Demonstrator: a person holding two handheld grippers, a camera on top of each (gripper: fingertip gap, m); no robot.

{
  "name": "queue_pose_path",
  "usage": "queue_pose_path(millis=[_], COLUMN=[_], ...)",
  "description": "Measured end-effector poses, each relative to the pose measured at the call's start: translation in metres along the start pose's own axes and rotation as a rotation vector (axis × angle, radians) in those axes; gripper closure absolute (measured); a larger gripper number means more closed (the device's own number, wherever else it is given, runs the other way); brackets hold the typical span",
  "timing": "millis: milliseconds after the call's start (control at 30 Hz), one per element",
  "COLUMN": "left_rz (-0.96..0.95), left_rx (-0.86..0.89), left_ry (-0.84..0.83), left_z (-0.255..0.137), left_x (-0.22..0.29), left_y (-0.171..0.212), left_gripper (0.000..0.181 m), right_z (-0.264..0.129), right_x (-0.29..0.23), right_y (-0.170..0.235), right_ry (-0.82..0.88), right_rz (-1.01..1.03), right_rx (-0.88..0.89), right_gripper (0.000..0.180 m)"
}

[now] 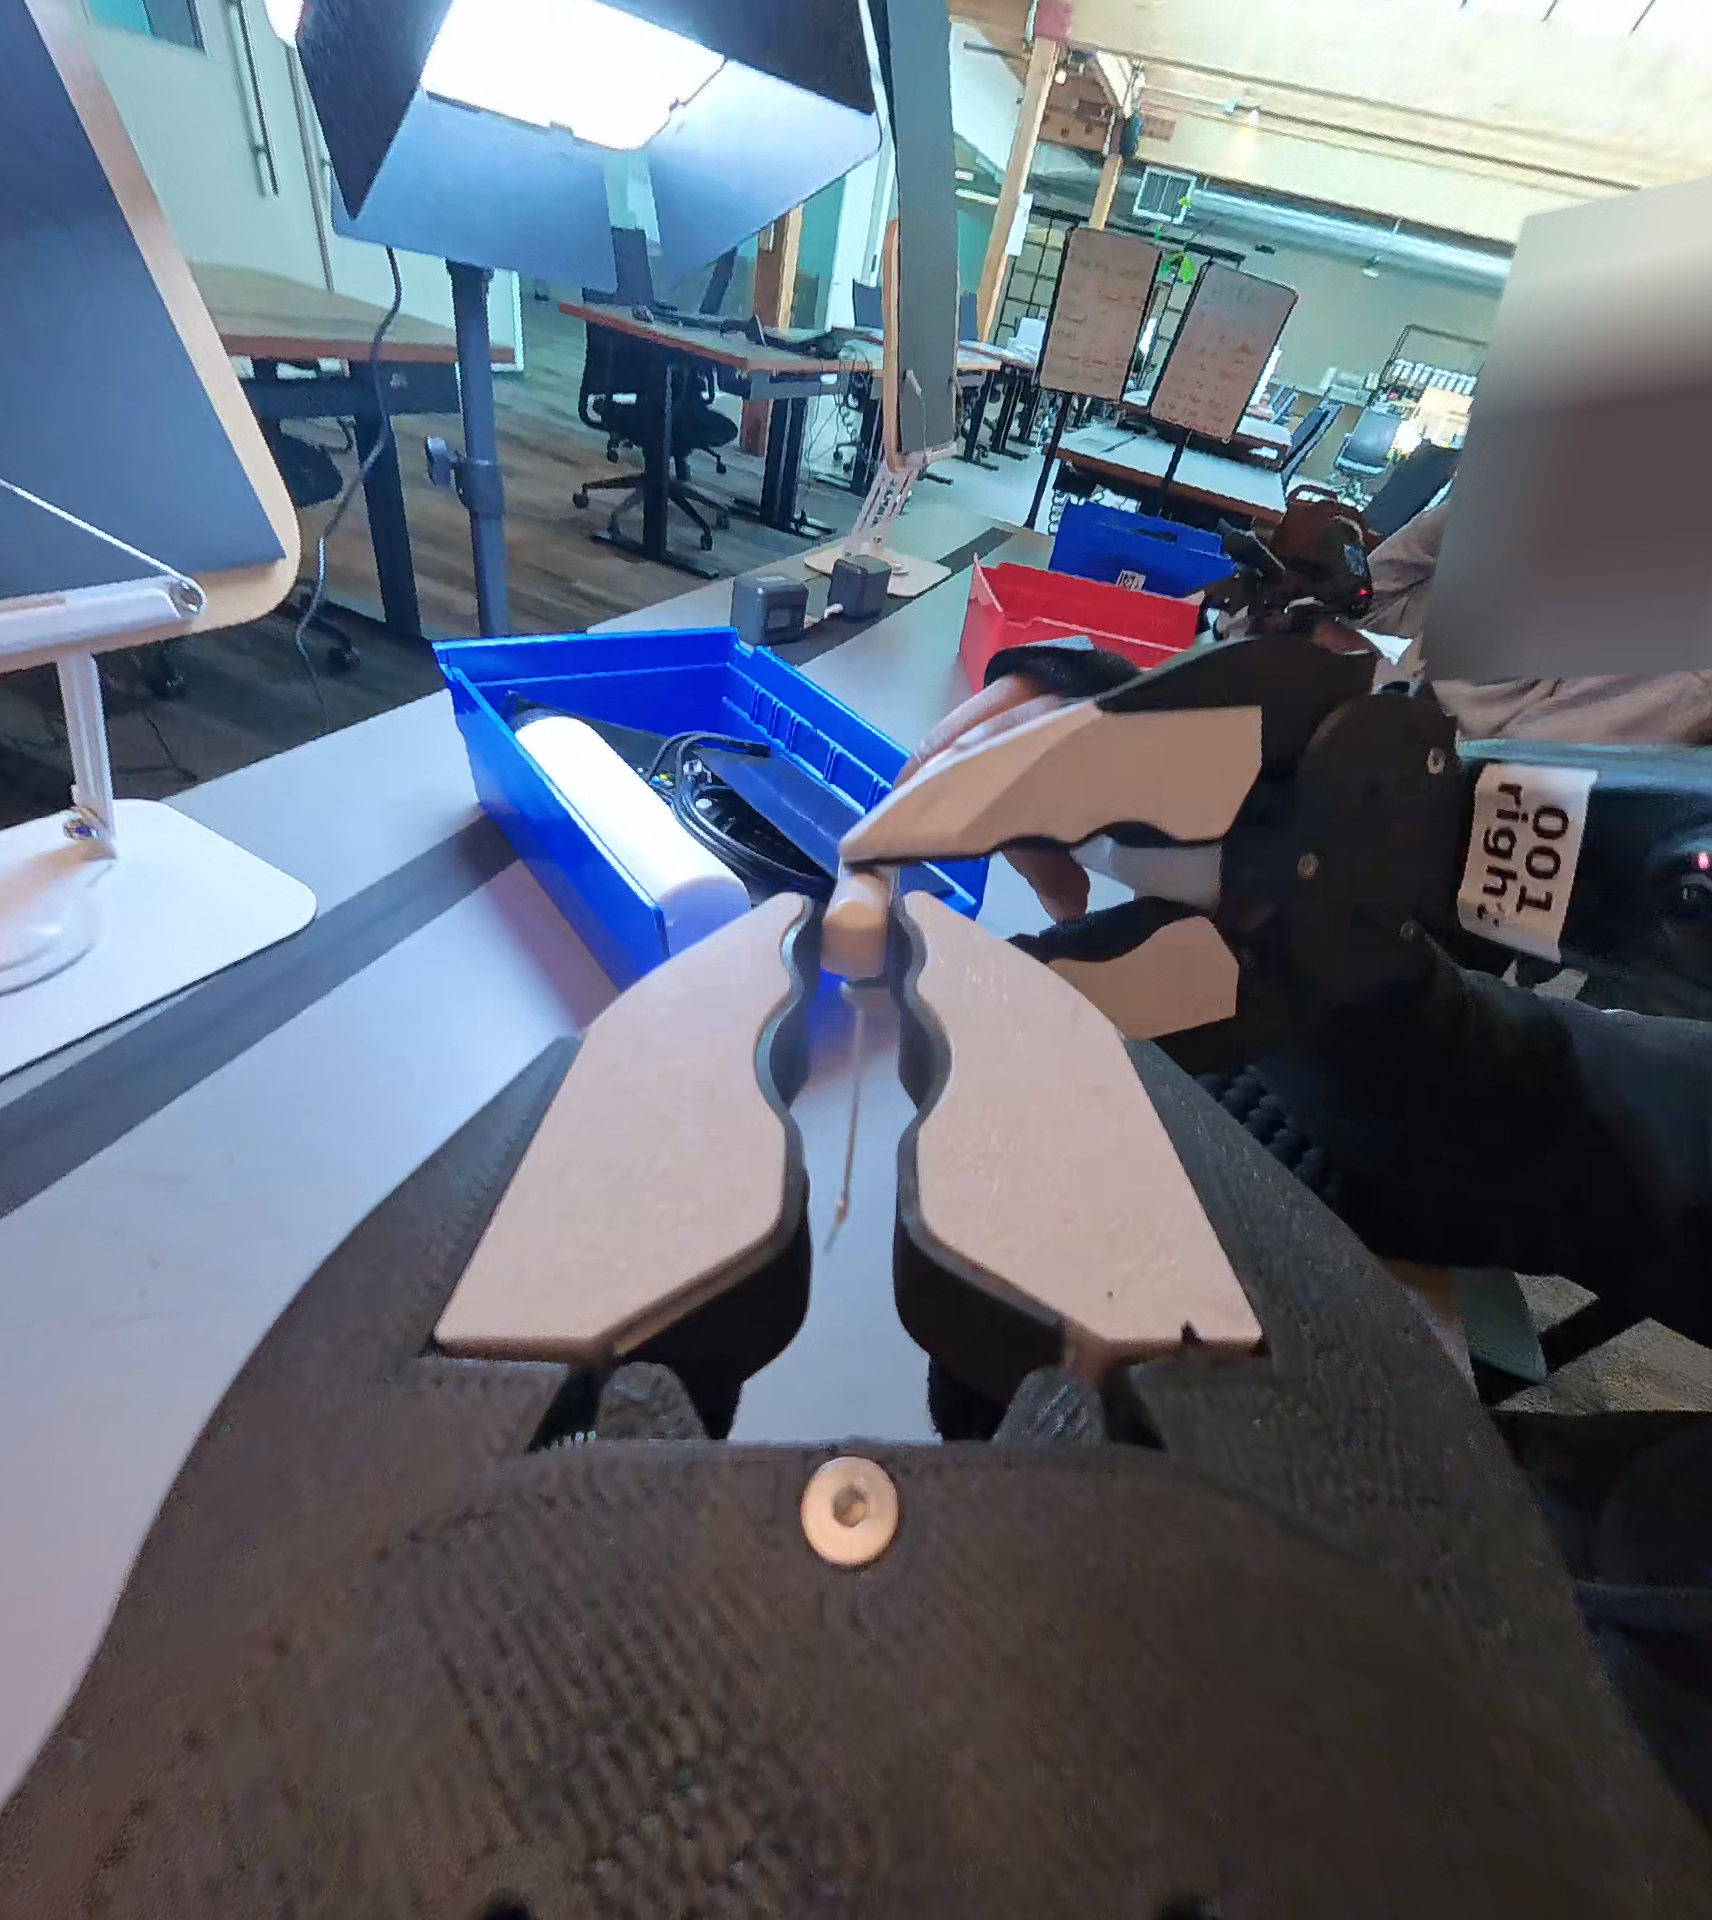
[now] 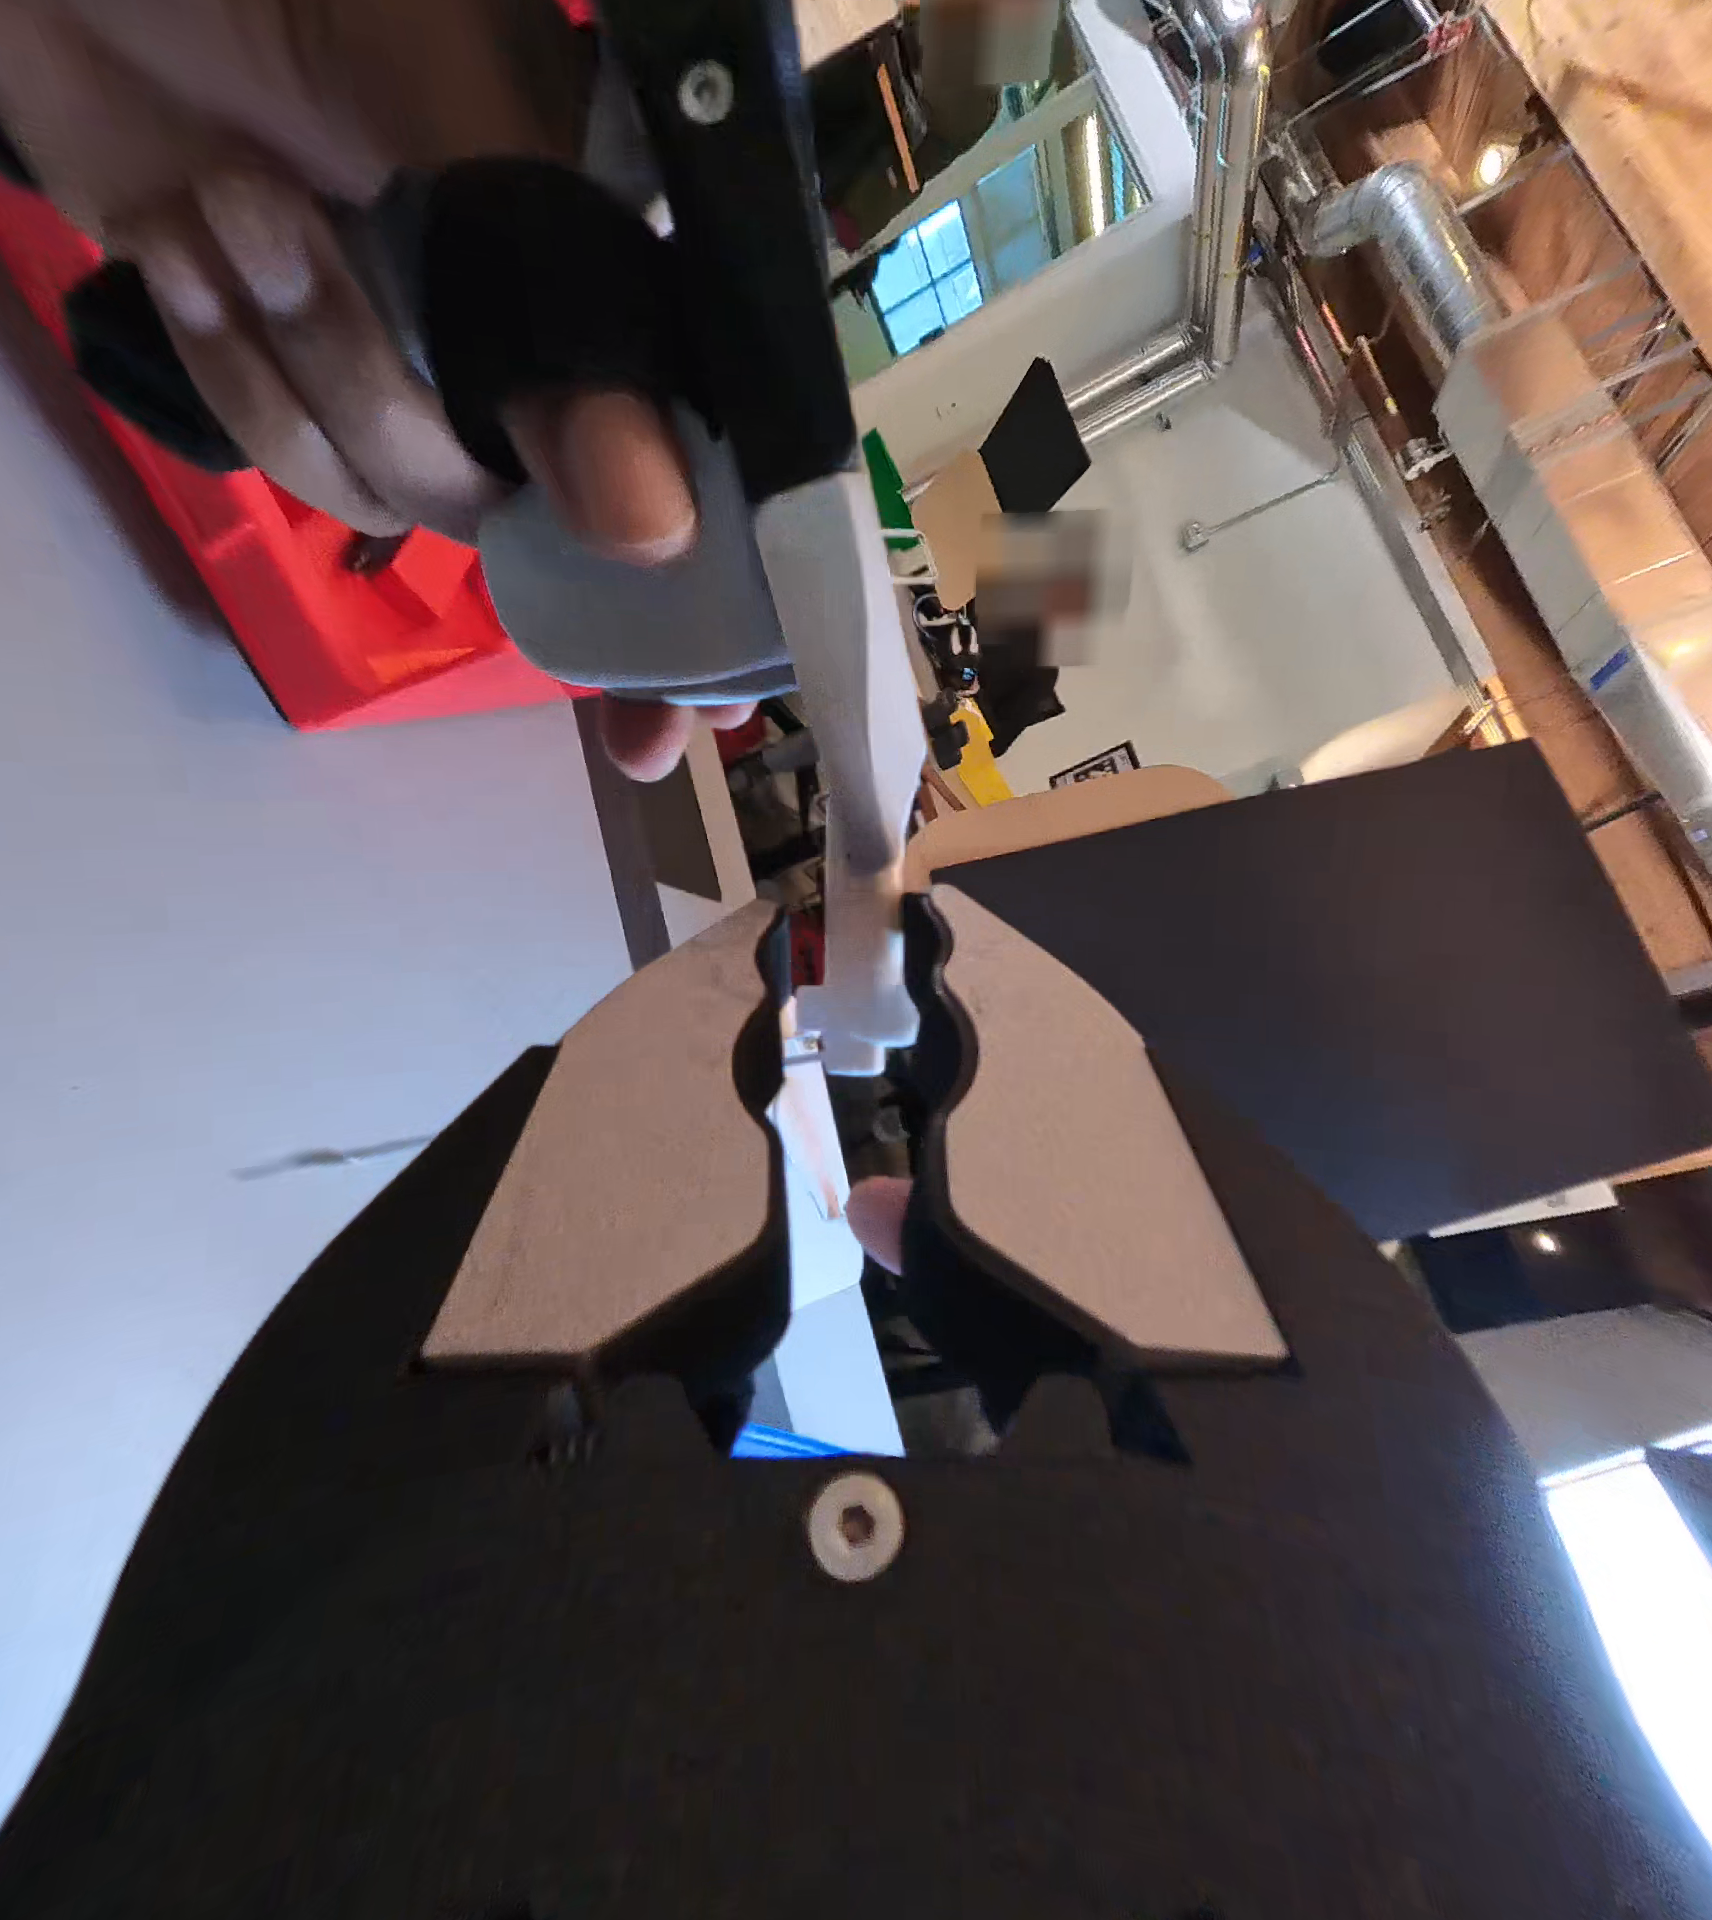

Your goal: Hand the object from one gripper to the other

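A small white plastic piece [image 1: 854,935] with a thin wire [image 1: 854,1122] hanging from it is held above the grey table [image 1: 208,1195]. My left gripper [image 1: 854,914] is shut on it at the fingertips. My right gripper comes in from the right, its upper finger [image 1: 1039,769] resting on top of the piece and its lower finger partly hidden. In the right wrist view my right gripper [image 2: 852,930] is closed narrowly around the same piece [image 2: 857,1023]. The left gripper's finger [image 2: 847,675] reaches down onto the piece from above, seen edge-on.
A blue bin [image 1: 561,665] holding a white roll [image 1: 623,810] and a black cable sits just beyond the grippers. A red bin [image 1: 1070,613] stands behind it to the right. A monitor stand [image 1: 52,904] is at the left. A gloved hand [image 1: 1506,1122] holds the right gripper. My left and right fingertips are right by each other.
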State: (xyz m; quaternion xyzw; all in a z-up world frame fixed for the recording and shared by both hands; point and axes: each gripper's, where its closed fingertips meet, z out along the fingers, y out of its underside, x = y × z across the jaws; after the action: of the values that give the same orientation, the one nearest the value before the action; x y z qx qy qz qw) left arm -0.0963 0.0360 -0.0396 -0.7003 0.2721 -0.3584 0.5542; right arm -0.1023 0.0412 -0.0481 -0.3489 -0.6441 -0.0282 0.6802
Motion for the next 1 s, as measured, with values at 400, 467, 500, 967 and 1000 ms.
queue_pose_path(millis=[400, 467, 500, 967, 1000], left_rz=[0.730, 0.807, 0.844, 0.695, 0.681], left_rx=[-0.197, -0.245, -0.272, -0.020, -0.018], left_ry=[-0.183, -0.187, -0.199, -0.023, -0.005], left_z=[-0.012, -0.009, -0.008, -0.020, -0.021], left_x=[0.007, 0.009, 0.008, 0.022, 0.022], left_y=[0.012, 0.020, 0.024, -0.001, 0.001], left_gripper=[0.146, 0.148, 0.148, 0.169, 0.169], right_z=[-0.005, -0.006, -0.006, -0.027, -0.026], right_x=[-0.017, -0.022, -0.024, 0.000, 0.003], right_y=[0.010, 0.007, 0.006, -0.021, -0.020], right_ry=[-0.184, -0.208, -0.224, -0.274, -0.255], right_rz=[0.070, 0.080, 0.088, 0.366, 0.369], right_rx=[-0.019, -0.011, -0.008, 0.231, 0.238], right_gripper=[0.166, 0.166, 0.166, 0.146, 0.155])
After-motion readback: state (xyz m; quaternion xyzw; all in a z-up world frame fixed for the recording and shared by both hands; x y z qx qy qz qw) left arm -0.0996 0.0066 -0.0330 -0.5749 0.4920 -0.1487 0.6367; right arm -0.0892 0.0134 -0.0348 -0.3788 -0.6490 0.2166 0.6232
